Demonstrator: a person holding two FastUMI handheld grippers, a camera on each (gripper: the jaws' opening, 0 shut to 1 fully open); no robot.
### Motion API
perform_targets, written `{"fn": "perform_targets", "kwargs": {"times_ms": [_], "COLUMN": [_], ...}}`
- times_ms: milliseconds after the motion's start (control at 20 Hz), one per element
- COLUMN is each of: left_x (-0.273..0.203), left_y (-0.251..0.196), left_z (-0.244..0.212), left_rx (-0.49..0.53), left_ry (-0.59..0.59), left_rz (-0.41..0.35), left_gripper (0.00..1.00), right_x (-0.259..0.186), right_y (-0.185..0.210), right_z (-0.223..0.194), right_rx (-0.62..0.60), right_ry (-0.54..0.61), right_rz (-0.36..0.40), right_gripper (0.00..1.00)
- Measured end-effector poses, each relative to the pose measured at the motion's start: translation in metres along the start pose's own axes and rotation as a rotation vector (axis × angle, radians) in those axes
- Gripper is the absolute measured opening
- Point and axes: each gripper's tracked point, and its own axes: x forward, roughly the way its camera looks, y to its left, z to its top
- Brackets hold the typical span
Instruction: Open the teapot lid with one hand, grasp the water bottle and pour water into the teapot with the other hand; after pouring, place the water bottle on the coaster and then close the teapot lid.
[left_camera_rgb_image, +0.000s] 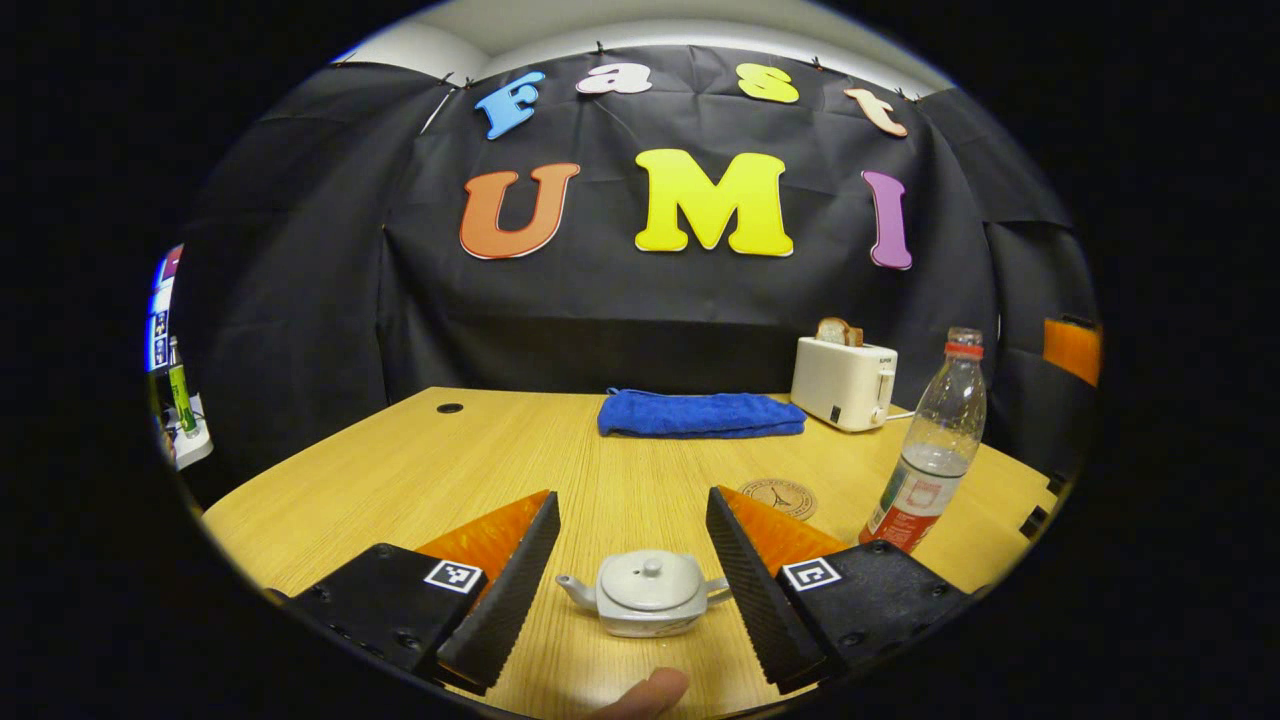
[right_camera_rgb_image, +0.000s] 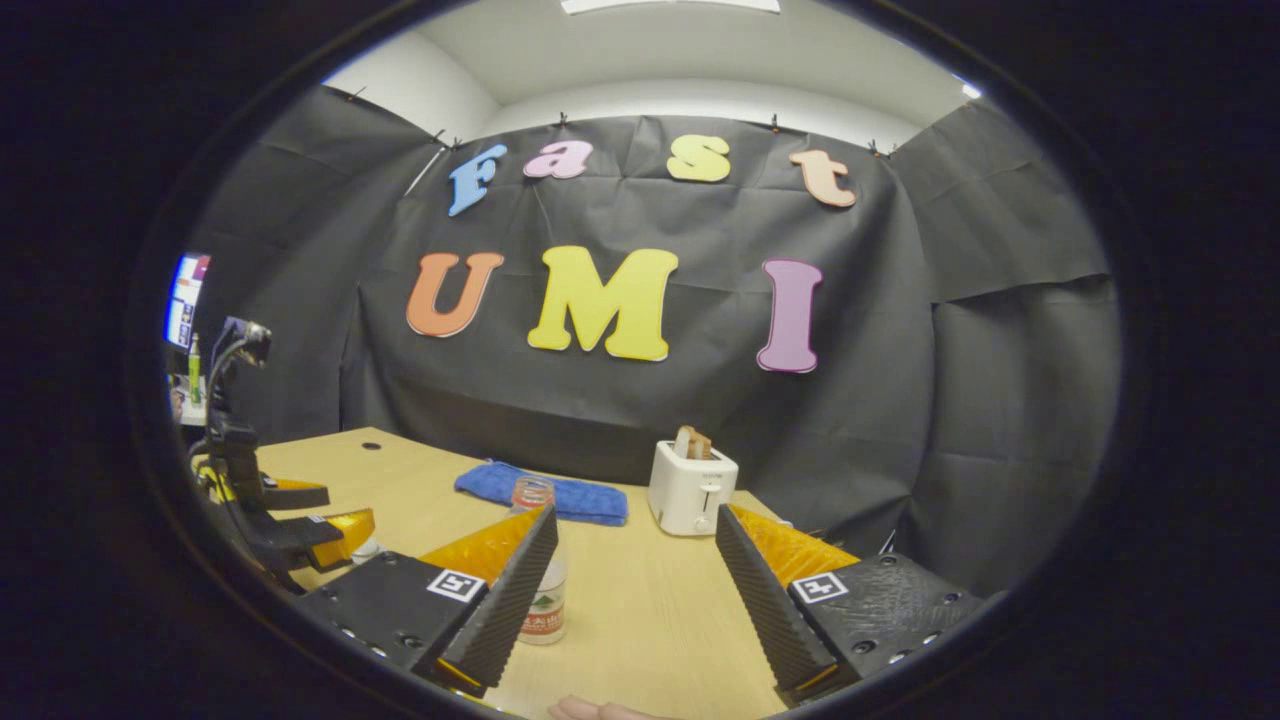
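Teapot (left_camera_rgb_image: 648, 594) sits lid-on between the wide-open left gripper (left_camera_rgb_image: 632, 585) fingers, near table edge. Right gripper (right_camera_rgb_image: 632, 600), also wide, has the water bottle (right_camera_rgb_image: 545, 570) by its left finger; closing off-centre could topple it.

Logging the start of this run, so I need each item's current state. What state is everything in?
teapot: lid on, upright, between the open jaws, untouched.
water bottle: capped, upright, partly filled, on the table.
coaster: bare.
toaster: bread sticking out of the slot.
blue towel: folded, lying flat.
left gripper: open.
right gripper: open, holding nothing.
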Motion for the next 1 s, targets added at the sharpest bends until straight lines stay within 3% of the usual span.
{"fn": "perform_targets", "kwargs": {"times_ms": [200,1000], "left_x": [0.007,0.016], "left_y": [-0.012,-0.004], "left_z": [-0.001,-0.019], "left_rx": [0.008,0.018], "left_ry": [-0.025,0.025], "left_rz": [-0.053,-0.036], "left_gripper": [0.75,0.22], "right_x": [0.002,0.002], "right_y": [0.003,0.023], "right_z": [-0.004,-0.016], "right_rx": [0.002,-0.008], "right_ry": [0.011,0.031], "right_rz": [0.002,0.039], "right_gripper": [0.95,0.98]}}
